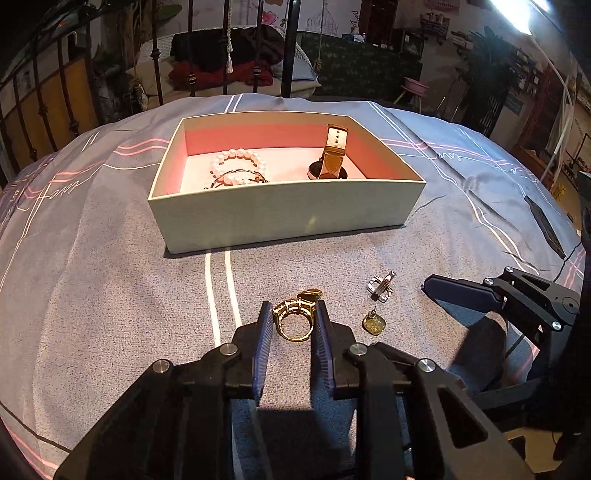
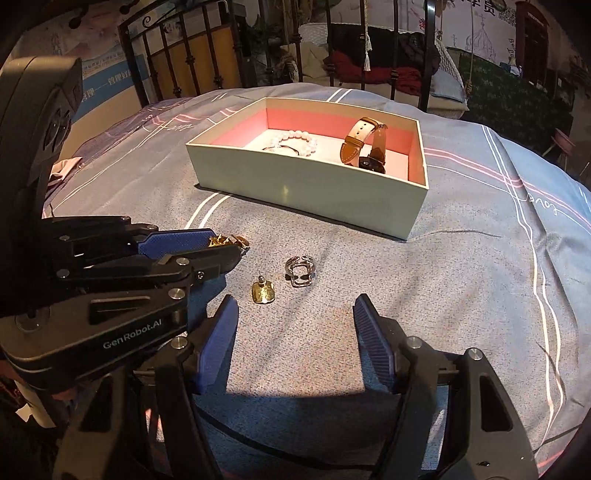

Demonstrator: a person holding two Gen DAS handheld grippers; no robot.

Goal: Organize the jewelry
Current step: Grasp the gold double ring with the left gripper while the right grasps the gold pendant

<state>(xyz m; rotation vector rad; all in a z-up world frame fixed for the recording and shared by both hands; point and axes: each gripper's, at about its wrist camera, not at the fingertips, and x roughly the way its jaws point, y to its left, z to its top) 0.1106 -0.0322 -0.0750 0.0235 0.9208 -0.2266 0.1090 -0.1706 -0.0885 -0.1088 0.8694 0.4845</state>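
Gold ring (image 1: 294, 320) upright, opening camera-facing

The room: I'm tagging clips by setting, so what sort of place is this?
Probably a bedroom: the box sits on a bedspread with a metal bed frame behind it. The cluttered background leaves some doubt.

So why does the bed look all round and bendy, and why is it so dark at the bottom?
Left wrist view: the fisheye lens bulges the bedspread into a dome; a lamp glares top right. Right wrist view: same bulge, and the right gripper casts a dark shadow near the bottom edge. Both: dim, warm light, corners black.
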